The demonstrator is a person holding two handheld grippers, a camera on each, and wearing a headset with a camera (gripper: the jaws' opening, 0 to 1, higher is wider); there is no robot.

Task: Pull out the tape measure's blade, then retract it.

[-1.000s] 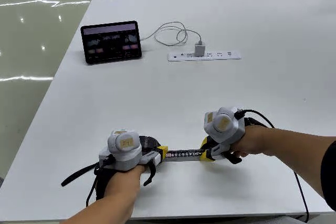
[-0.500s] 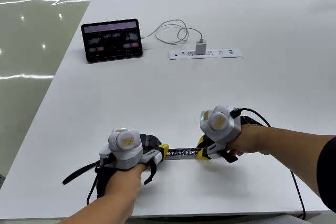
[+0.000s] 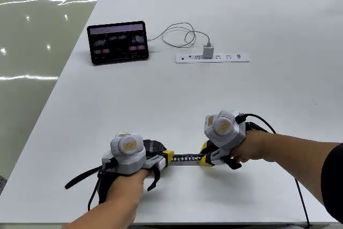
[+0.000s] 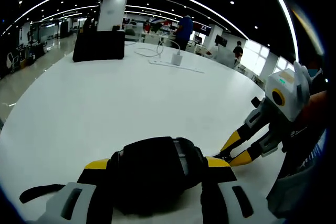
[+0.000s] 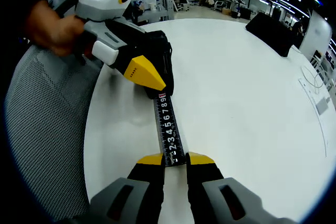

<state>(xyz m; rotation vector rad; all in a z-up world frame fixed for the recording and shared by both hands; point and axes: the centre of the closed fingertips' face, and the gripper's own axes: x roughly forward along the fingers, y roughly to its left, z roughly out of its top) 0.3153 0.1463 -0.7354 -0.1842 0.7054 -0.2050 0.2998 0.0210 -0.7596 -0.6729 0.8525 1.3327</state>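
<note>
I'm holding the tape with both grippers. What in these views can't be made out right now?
- Blade end hook: in the right gripper view, it is covered between the jaws of the right gripper.
- Where the blade leaves the tape measure case: in the left gripper view it is on the case's far side. In the head view, the left gripper covers most of the case.
- Tablet screen text: too small to read in the head view.
</note>
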